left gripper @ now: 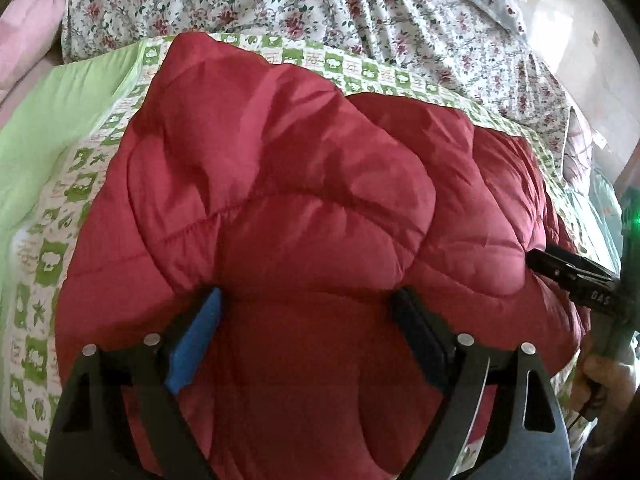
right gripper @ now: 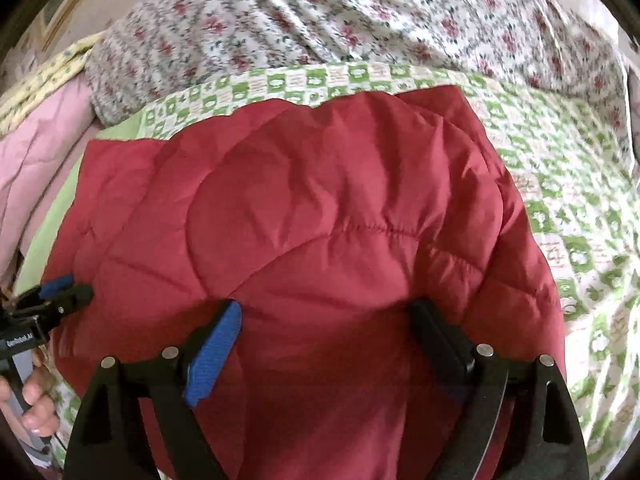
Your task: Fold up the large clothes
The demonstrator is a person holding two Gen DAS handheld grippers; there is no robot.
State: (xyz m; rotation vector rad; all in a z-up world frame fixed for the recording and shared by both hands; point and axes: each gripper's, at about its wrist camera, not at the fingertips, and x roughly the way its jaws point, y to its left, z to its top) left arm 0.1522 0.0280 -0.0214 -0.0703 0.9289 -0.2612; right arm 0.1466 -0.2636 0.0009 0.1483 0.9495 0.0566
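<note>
A red quilted padded jacket (left gripper: 300, 180) (right gripper: 320, 200) lies folded over in a puffy heap on the bed. My left gripper (left gripper: 308, 294) sits on its near left part, jaws spread wide, with a bulge of red fabric between the blue pad and the black pad. My right gripper (right gripper: 325, 306) sits the same way on the near right part, jaws wide, with fabric swelling between its fingers. Each gripper shows at the edge of the other's view: the right gripper (left gripper: 538, 260) at the jacket's right side, the left gripper (right gripper: 78, 286) at its left side.
The jacket rests on a green-and-white checked sheet (left gripper: 52, 220) (right gripper: 560, 200). A floral quilt (left gripper: 280, 0) (right gripper: 320, 20) is bunched behind it and a pink blanket (left gripper: 24, 40) (right gripper: 36, 160) lies at the far left. A person's hands (left gripper: 600, 380) (right gripper: 36, 404) grip the handles.
</note>
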